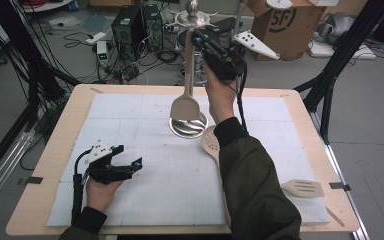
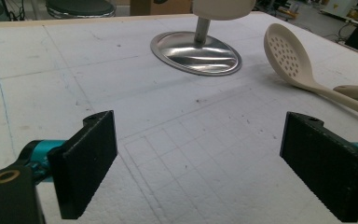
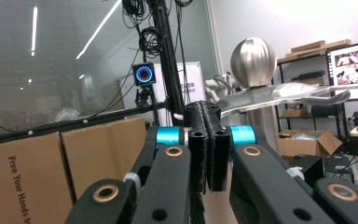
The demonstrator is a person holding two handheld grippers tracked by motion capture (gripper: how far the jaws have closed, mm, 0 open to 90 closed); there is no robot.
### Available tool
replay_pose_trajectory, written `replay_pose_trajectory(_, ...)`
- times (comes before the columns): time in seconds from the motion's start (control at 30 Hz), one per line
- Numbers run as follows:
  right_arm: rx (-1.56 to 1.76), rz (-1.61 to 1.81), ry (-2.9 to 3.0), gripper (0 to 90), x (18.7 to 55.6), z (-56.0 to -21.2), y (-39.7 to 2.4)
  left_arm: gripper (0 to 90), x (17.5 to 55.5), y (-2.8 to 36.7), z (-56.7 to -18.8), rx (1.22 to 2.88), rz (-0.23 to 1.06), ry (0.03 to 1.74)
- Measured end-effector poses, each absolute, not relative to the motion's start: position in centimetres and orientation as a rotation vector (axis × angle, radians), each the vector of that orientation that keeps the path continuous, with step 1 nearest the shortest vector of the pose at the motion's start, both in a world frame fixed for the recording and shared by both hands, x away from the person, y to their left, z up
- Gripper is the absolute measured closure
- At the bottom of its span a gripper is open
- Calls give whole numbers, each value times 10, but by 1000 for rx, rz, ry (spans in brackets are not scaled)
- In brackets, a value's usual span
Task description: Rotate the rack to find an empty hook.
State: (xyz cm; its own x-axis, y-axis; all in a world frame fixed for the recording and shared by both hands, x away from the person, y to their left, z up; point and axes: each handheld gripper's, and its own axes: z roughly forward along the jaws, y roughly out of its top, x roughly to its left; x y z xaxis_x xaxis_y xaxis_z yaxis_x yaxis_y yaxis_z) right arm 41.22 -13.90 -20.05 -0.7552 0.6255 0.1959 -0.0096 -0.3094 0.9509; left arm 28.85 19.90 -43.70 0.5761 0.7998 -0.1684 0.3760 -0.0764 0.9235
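Both right gripper (image 1: 196, 36) fingers pinch the spatula (image 1: 185, 102) handle's top — blade hanging below — left gripper (image 1: 130, 167) fingers wide.

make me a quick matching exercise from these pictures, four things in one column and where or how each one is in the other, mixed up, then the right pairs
Things:
1. solid spatula
2. perforated spoon
3. slotted spatula
4. left gripper

Places or states:
A. lying near the table's right edge
B. jaws wide open, resting low over the white mat
C. hanging upright by its handle from the shut right gripper, above the stand's steel base
D. lying on the mat just right of the steel base

Pairs: 1-C, 2-D, 3-A, 4-B
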Motion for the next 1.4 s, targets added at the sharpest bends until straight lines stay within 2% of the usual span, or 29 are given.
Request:
replay_pose_trajectory(0.5,756,2116,1551,897,415,-200,-125,115,287,205,-439,1672,471,1008)
replay_pose_trajectory(1.0,759,2071,1546,891,411,-200,-128,115,286,205,-438,1673,471,1006)
replay_pose_trajectory(1.17,780,2067,1534,832,409,-204,-138,115,286,203,-438,1673,471,1003)
replay_pose_trajectory(1.4,764,2039,1545,651,406,-205,-146,115,286,203,-438,1678,477,1003)
